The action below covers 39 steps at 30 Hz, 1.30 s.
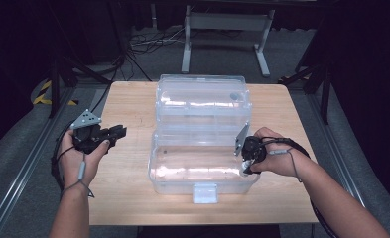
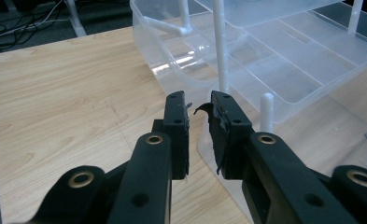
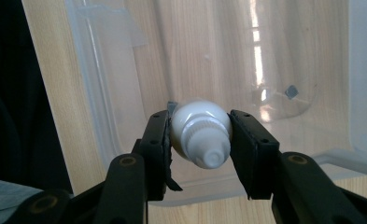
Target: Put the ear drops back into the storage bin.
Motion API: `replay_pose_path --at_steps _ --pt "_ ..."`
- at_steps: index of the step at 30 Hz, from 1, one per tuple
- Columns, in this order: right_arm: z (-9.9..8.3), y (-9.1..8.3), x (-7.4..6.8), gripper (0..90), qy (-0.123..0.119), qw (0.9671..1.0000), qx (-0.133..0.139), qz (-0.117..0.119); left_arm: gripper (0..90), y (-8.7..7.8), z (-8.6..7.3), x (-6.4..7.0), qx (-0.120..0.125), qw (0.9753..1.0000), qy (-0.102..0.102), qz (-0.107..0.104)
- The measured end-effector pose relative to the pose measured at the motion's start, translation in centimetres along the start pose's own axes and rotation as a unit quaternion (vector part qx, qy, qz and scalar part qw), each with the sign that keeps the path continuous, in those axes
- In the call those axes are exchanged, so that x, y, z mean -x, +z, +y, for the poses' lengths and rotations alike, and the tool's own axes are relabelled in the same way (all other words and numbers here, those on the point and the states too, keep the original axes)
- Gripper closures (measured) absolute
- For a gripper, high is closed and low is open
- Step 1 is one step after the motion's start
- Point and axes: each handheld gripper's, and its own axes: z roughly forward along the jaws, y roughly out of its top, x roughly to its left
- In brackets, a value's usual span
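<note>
White bottle (image 3: pixel 201 135) sits pinched cap-first between the right gripper's (image 3: pixel 201 140) jaws, over the right end of the open clear plastic box (image 1: pixel 202 186) on the table (image 1: pixel 128 148). Left gripper (image 2: pixel 200 116) hovers near the table's left edge, jaws slightly spread, holding nothing.

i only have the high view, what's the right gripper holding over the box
Observer: The right gripper is shut on a small white bottle, its ribbed cap pointing back at the camera.
Operator: is it inside the box yet
Observer: In the right gripper view the bottle hangs above the clear box's bottom compartment, near its wall; I cannot tell whether it touches.
Operator: and the left one, anything in it
Observer: No. The left gripper has its jaws slightly apart with nothing between them, pointing toward the box's inner tray, which stands raised on white arms.
</note>
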Motion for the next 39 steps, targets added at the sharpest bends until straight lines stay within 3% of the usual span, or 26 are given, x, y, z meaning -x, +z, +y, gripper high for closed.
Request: replay_pose_path --at_steps 17,39 --pt "0.3 2.6 -0.1 59.9 -0.001 0.9999 -0.009 0.012 77.2 0.0 0.0 0.0 -0.001 1.0000 0.001 0.000" --pt "0.5 3.9 0.1 59.9 -0.007 0.9991 -0.031 0.029 77.3 0.1 0.0 0.0 -0.002 1.0000 -0.003 -0.002"
